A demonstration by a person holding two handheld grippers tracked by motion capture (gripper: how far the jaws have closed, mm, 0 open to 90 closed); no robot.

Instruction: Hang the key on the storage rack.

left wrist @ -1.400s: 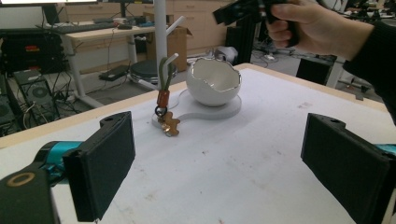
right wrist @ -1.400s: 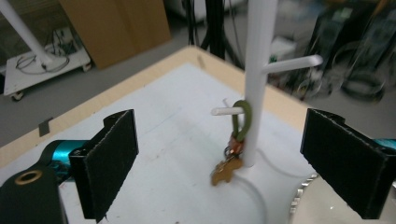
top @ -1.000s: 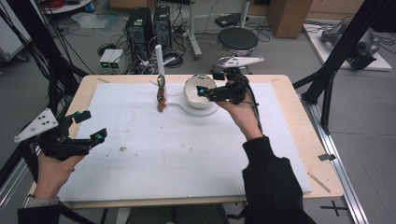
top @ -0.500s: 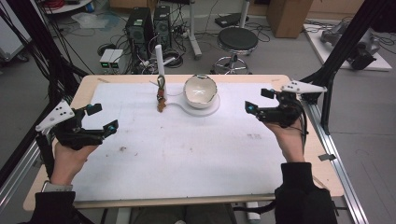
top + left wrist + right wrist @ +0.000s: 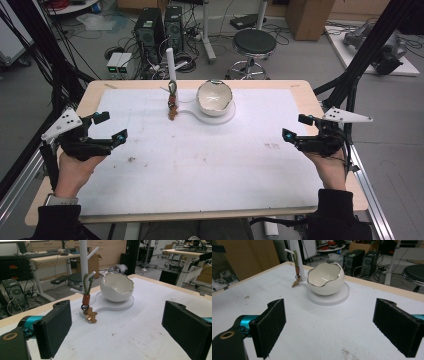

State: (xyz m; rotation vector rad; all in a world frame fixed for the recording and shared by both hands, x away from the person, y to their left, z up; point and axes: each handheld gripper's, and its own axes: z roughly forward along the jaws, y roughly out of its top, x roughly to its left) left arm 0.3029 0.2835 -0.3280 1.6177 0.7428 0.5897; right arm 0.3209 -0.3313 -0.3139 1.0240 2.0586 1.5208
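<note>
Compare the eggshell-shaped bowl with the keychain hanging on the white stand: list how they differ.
The bowl is white, round and hollow with a jagged silver-edged rim; the keychain is thin, with a green loop, orange band and brown gingerbread-shaped charm. The bowl sits upright on the round white base; the keychain hangs from a peg of the stand, its charm at the base. Neither is held.

Wide-apart jaws frame an egg-shaped bowl (image 5: pixel 325 281) on its round base (image 5: pixel 329 298).
</note>
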